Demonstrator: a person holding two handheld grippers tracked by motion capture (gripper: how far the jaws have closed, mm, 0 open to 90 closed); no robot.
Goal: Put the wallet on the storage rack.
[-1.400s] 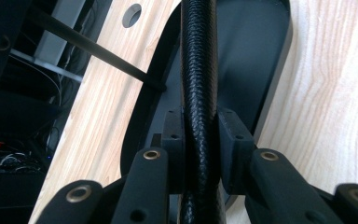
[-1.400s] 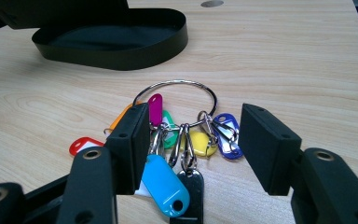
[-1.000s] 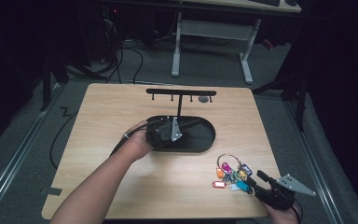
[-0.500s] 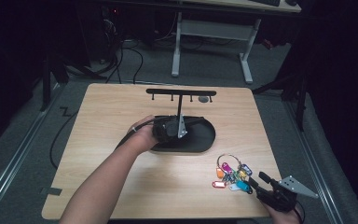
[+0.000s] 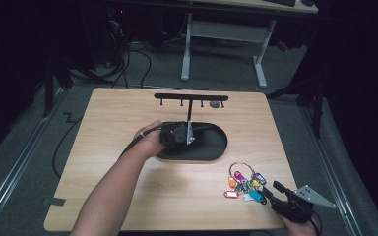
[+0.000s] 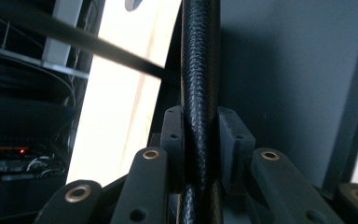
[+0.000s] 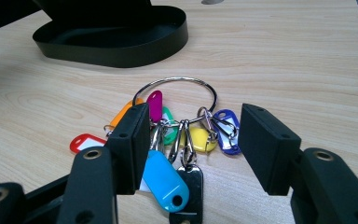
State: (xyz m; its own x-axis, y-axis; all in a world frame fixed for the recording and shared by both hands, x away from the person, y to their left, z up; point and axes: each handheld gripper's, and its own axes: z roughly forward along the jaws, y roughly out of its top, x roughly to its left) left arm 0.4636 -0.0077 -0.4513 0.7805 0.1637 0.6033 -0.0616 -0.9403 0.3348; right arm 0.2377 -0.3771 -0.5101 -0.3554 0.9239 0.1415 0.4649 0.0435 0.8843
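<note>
A black key stand has an oval tray base (image 5: 214, 147), an upright post and a hook bar (image 5: 191, 97) at the top. In the high view my left gripper (image 5: 178, 133) is over the tray, at the post. The left gripper view has both jaws of the left gripper (image 6: 200, 135) shut on the textured black post (image 6: 199, 70). A metal ring of coloured key tags (image 5: 243, 183) lies flat on the table by the front right. My right gripper (image 5: 271, 194) rests just behind the bunch. The right gripper (image 7: 193, 140) is open, with its pads on either side of the tags (image 7: 165, 179) and apart from them.
The wooden table's front edge (image 5: 177, 228) runs close under the right hand. A small grey oval thing (image 5: 215, 104) lies near the right end of the hook bar. Beyond the table are a white desk frame (image 5: 187, 44) and cables on the floor.
My left hand and its gripper have shifted a little to the right over the tray. The right gripper and the key ring have stayed where they were.
</note>
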